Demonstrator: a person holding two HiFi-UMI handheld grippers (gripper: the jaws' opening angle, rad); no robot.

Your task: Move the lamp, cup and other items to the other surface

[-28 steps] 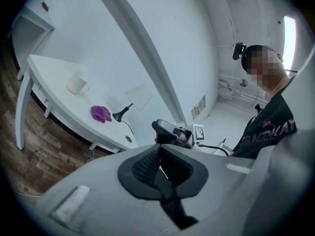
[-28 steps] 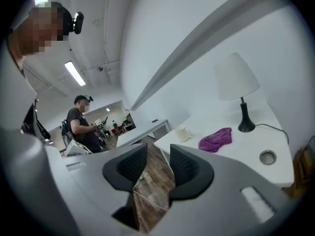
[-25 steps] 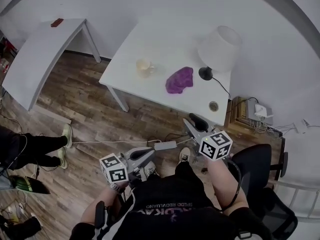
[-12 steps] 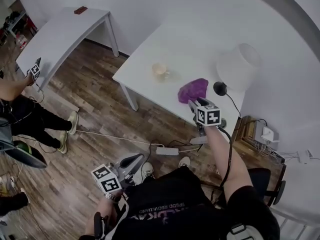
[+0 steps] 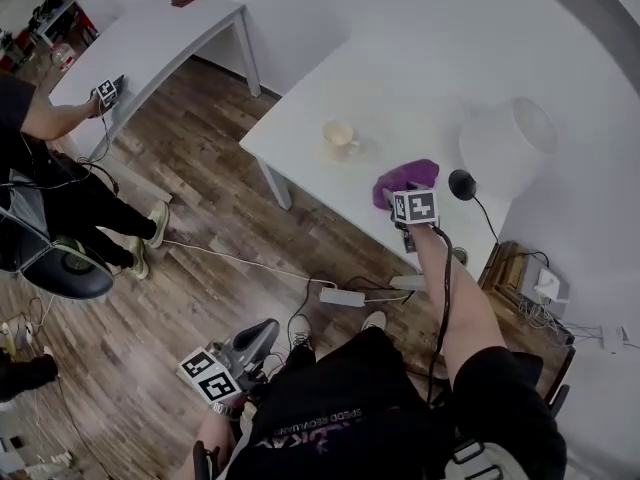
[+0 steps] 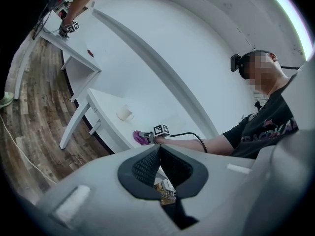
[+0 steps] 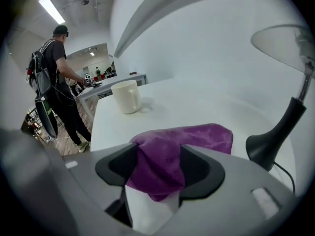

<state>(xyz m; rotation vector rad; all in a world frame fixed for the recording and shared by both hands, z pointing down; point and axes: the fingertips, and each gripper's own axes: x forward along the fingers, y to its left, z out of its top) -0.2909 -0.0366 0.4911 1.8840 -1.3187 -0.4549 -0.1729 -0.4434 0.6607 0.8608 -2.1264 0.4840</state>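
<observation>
Right gripper view: the purple cloth sits right between the right gripper's jaws, which have just spread wide and aren't pinching it yet; the left gripper is closed up empty, way off.

The head camera looks steeply down from above the person onto the whole white worktop and the wooden floor beside it. The camera on the right hand-held gripper sits low and close over that worktop, facing across a purple cloth towards the cup. The camera on the left hand-held gripper looks almost level from well back, low beside the person, and shares cloth, cup and worktop with both other views.
</observation>
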